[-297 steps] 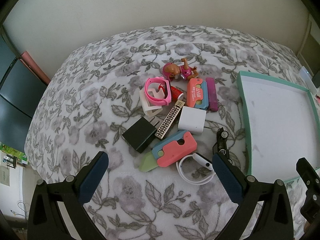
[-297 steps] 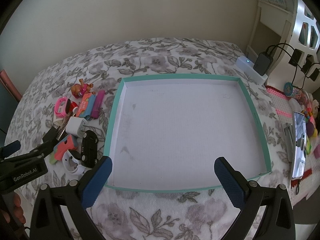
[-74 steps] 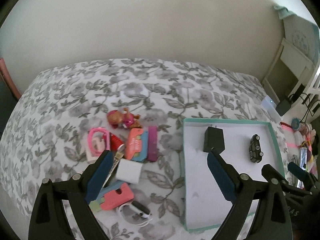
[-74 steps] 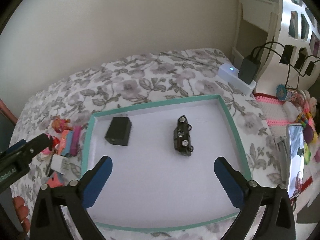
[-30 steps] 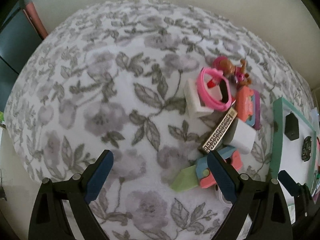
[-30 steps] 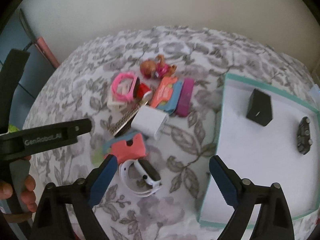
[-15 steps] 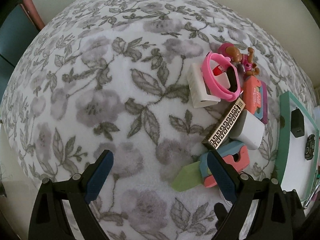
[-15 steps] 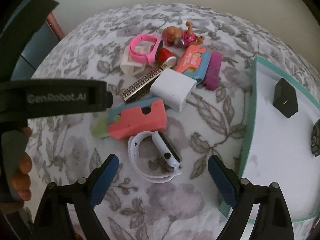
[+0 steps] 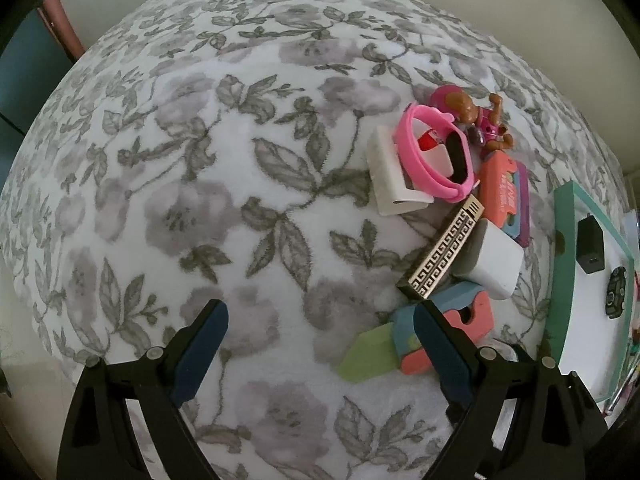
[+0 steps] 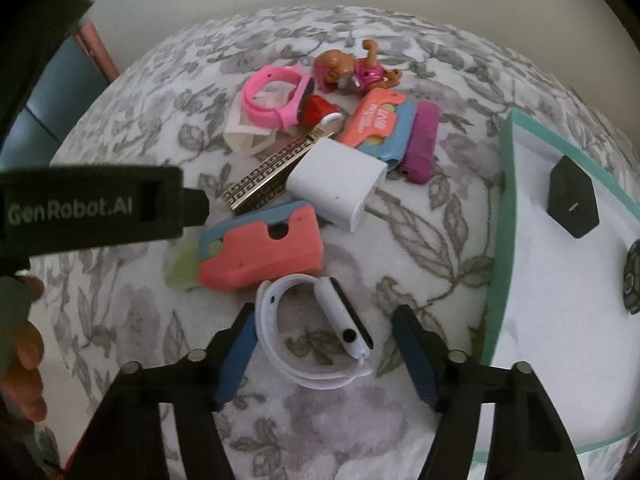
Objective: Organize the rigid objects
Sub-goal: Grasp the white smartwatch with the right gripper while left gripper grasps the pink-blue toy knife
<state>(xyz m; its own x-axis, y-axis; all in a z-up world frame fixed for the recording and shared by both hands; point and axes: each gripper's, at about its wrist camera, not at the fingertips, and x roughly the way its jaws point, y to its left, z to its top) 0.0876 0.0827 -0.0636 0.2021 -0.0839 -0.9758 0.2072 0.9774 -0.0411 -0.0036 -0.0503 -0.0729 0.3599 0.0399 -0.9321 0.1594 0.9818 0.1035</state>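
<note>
Right tongs (image 10: 324,336) closing around white watch (image 10: 316,332), unseen from left; left tongs (image 9: 320,332) wide.

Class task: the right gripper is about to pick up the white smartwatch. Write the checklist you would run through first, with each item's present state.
1. White smartwatch sits between the right gripper's fingers, whose jaws have just been closing: ok.
2. Pads already pressing on the band: not ok, gaps show on both sides.
3. Watch clear of the pink and blue toy: cannot tell, their edges nearly meet.
4. Teal tray has bare floor beside the black charger: ok.
5. Left gripper open, holding nothing: ok.
</note>
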